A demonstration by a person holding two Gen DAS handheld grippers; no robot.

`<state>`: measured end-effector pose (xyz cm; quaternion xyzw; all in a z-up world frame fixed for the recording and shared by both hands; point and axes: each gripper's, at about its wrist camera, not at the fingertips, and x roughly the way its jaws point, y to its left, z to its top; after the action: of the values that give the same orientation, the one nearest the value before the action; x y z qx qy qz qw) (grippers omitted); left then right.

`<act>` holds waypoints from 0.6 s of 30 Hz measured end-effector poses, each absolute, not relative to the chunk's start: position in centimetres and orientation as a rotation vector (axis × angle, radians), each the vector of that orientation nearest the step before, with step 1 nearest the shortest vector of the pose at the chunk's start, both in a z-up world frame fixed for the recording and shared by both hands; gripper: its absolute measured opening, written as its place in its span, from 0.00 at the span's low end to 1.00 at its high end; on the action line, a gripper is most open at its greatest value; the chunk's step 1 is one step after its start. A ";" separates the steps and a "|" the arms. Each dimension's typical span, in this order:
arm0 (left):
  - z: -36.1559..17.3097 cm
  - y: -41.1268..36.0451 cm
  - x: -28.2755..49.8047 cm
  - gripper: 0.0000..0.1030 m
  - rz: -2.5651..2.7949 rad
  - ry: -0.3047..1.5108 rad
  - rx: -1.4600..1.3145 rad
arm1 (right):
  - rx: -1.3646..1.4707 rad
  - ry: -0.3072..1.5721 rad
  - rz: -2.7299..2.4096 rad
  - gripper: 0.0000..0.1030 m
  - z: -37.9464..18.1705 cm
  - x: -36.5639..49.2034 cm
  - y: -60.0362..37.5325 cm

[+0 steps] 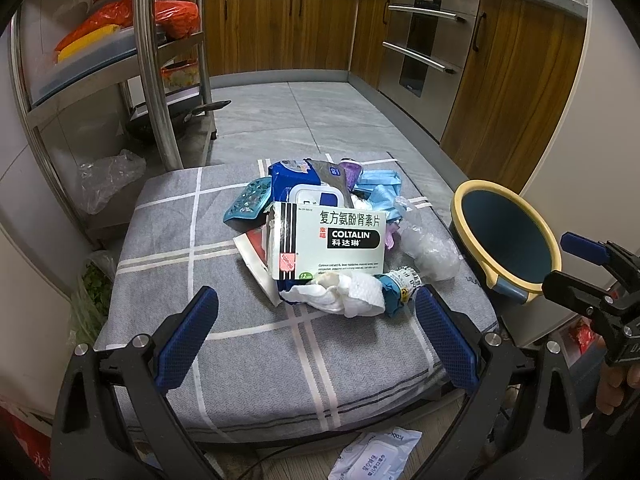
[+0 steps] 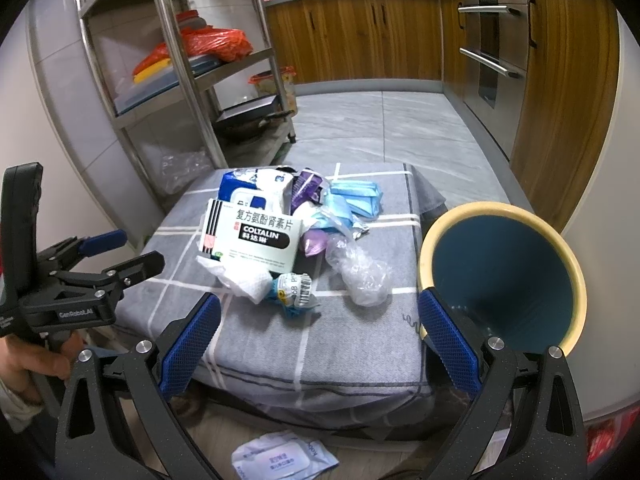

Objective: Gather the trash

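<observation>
A pile of trash lies on a grey checked cushion (image 1: 260, 360). A green-and-white Coltalin medicine box (image 1: 332, 244) (image 2: 256, 240) tops the pile. At its near edge sit a crumpled white tissue (image 1: 344, 292) (image 2: 248, 284) and a labelled wrapper (image 2: 296, 292). Clear plastic wrap (image 2: 360, 272) and blue face masks (image 2: 356, 196) lie to the right. A blue bin with a yellow rim (image 1: 504, 240) (image 2: 496, 210) stands off the cushion's right side. My left gripper (image 1: 316, 320) (image 2: 136, 250) is open, short of the tissue. My right gripper (image 2: 320, 332) (image 1: 568, 264) is open beside the bin, holding nothing.
A steel shelf rack (image 1: 160, 80) with red bags and a pan stands at the left. Wooden cabinets (image 1: 280, 28) and an oven (image 1: 424, 44) line the back and right. A wipes pack (image 2: 280, 460) lies on the floor under the cushion's near edge. Grey floor tiles stretch behind the cushion.
</observation>
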<state>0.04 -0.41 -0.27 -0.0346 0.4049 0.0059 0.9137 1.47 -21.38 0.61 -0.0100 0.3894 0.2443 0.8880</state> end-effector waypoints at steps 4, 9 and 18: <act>-0.6 -0.4 0.1 0.94 0.011 0.842 -0.078 | -0.021 0.810 0.508 0.95 0.6 1.5 -21.3; -0.7 -0.1 0.2 0.94 0.013 0.845 -0.087 | -0.021 0.811 0.507 0.95 0.5 1.5 -21.3; -1.1 0.0 0.7 0.94 0.002 0.872 -0.094 | -0.022 0.822 0.501 0.95 -0.1 1.5 -21.5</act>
<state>0.66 0.02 -1.15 -0.0454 0.4220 0.0007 0.9055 1.49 -21.46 -0.14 -0.0106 0.3953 0.2410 0.8863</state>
